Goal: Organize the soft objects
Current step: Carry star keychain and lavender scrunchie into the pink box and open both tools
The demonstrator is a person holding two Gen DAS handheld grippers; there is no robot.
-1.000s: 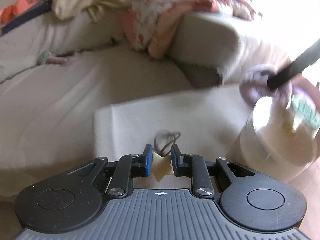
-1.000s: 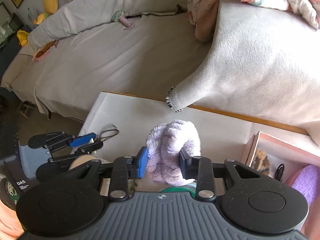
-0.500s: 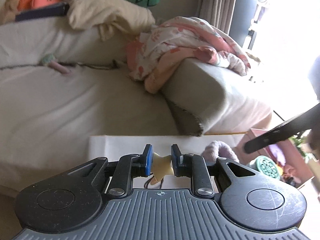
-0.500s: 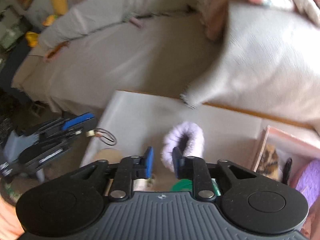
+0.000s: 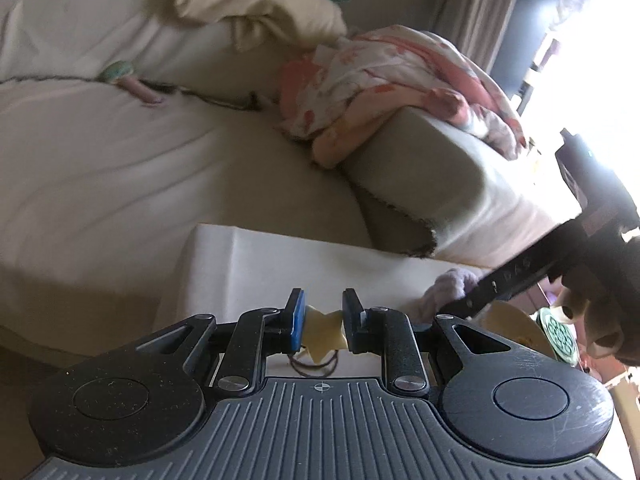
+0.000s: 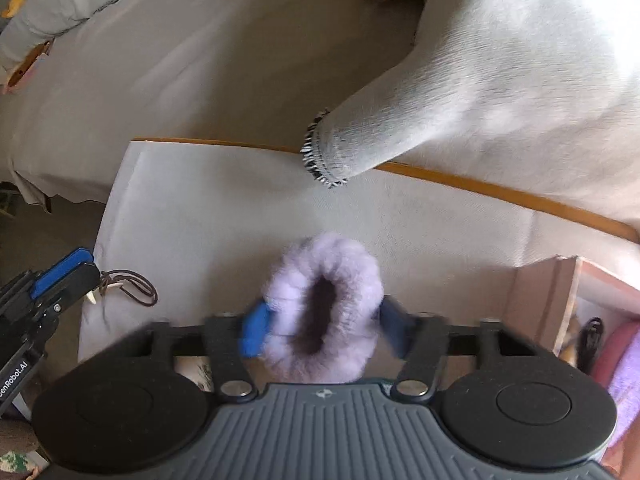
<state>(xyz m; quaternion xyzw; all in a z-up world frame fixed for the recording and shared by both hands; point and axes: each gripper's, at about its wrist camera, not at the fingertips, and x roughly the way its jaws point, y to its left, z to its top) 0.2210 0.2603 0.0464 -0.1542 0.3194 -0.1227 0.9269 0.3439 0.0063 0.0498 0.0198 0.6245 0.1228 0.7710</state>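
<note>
- Left hand-held gripper [image 5: 323, 322]: its jaws are pinching a small cream star-shaped piece [image 5: 323, 330], from which a dark cord loop [image 5: 314, 366] is hanging over the white tabletop [image 5: 280, 264].
- Right hand-held gripper [image 6: 324, 328]: its jaws are standing fairly wide, one on either side of a fluffy lilac scrunchie [image 6: 324, 312]; motion blur is leaving actual contact impossible to confirm.
- The scrunchie is sitting above the near part of the tabletop, left of a pink box [image 6: 540, 300].
- A grey sofa [image 6: 200, 60] and a fringed blanket [image 6: 480, 80] are lying beyond the tabletop's far edge.
</note>
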